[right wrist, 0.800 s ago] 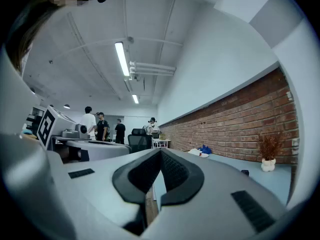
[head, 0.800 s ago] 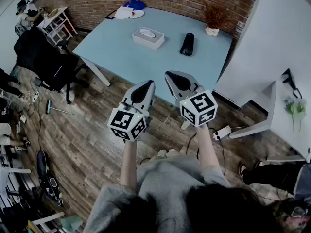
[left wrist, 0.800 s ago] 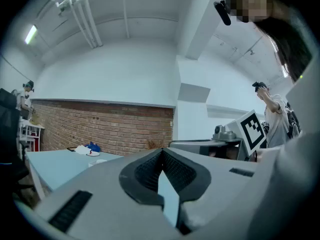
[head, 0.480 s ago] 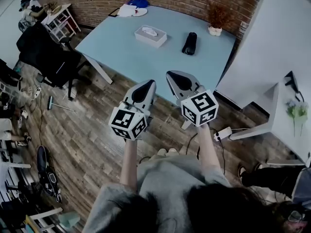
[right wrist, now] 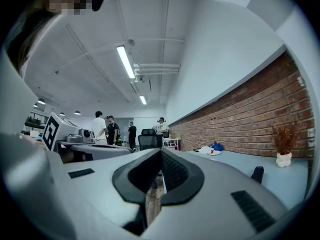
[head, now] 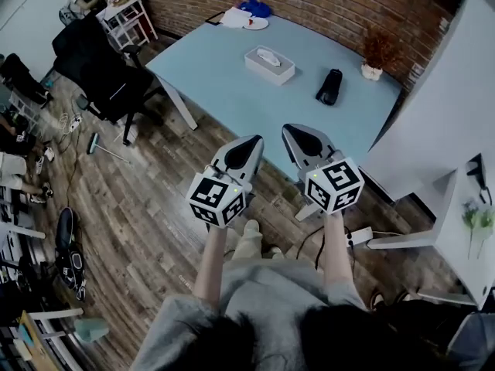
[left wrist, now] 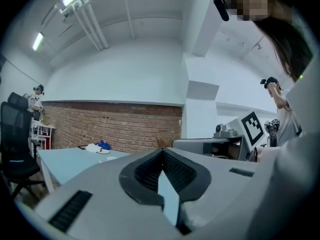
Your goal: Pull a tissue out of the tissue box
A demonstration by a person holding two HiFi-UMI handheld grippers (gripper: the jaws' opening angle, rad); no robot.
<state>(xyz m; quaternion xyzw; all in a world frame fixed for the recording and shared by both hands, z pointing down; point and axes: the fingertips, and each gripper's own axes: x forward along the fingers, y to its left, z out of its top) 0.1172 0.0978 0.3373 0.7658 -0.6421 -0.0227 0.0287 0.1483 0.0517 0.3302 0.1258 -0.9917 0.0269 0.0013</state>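
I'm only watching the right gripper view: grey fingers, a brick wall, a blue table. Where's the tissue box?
Observer: The head view shows the tissue box on the table, with a tissue showing at its top.
Operator: Are the grippers near it?
Observer: No. The left gripper and right gripper hang by the table's near edge, far from the box.
Operator: Is the left one holding anything?
Observer: No, its fingers are together, empty.

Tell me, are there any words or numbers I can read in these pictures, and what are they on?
None can be read anywhere.
The cubes on the left gripper and right gripper bear only black-and-white square patterns, no letters.
The tissue box shows no readable print.
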